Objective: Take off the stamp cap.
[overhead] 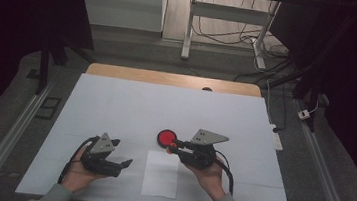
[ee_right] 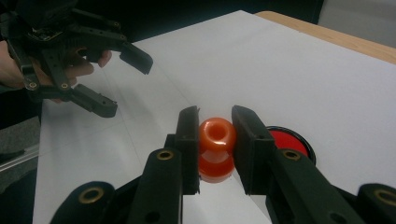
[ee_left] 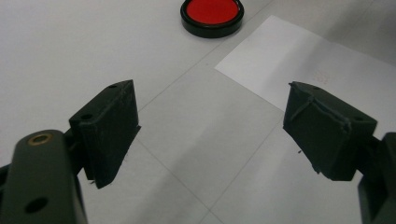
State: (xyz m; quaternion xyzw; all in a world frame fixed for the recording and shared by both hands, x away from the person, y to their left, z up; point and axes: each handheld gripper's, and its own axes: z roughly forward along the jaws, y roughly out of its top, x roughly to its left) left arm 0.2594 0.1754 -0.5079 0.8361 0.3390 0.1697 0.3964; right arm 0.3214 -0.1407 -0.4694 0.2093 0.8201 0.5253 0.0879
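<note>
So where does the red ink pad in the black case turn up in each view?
High view: red ink pad at table centre, just left of the right tool.
Left gripper view: top edge, centre, beyond the white paper sheet.
Right gripper view: right of centre, partly behind the right jaw.
Shared landmark: the white table cover.

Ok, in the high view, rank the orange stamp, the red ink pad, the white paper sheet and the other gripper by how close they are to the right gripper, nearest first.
1. Orange stamp, clamped between the right gripper's jaws.
2. Red ink pad, just beyond its tips.
3. White paper sheet, close below it.
4. Left gripper, across the sheet on the left.
</note>
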